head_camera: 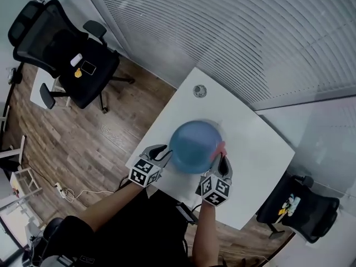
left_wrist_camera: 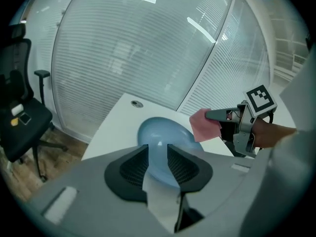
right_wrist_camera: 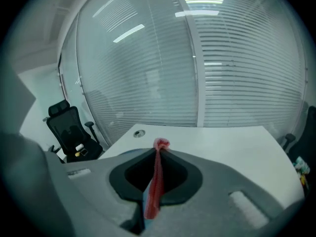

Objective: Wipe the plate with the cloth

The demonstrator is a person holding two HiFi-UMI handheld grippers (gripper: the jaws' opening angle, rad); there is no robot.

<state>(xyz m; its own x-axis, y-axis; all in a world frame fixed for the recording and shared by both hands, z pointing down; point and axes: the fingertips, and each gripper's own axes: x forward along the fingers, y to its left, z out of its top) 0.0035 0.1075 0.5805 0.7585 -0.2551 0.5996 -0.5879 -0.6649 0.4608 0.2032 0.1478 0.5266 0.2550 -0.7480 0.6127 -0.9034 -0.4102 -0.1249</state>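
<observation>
Plate (head_camera: 193,146), blue and round, is seen at the near part of a white table (head_camera: 256,149), between the two grippers. Its outline is blurred in the head view, so it cannot be told whether it lies flat. The left gripper (head_camera: 162,153) is placed at the plate's left edge. In the left gripper view its jaws are spread apart, the plate's near rim is framed in the gap between them, and the pads are not pressed on it. The right gripper (head_camera: 220,159) is placed at the plate's right edge. In the right gripper view its jaws are pressed together on a pink cloth (right_wrist_camera: 157,181), which is pinched as a thin vertical fold with a small tuft poking out past the tips. In the left gripper view the cloth is seen hanging from the right gripper's tips just beside the plate's far right rim; contact with the plate cannot be told. A round grommet (head_camera: 199,90) is set in the table's far corner, well apart from the plate. A black office chair (head_camera: 67,54) is parked on the wooden floor (head_camera: 128,115) to the left. White blinds (head_camera: 233,32) are seen behind the table.
</observation>
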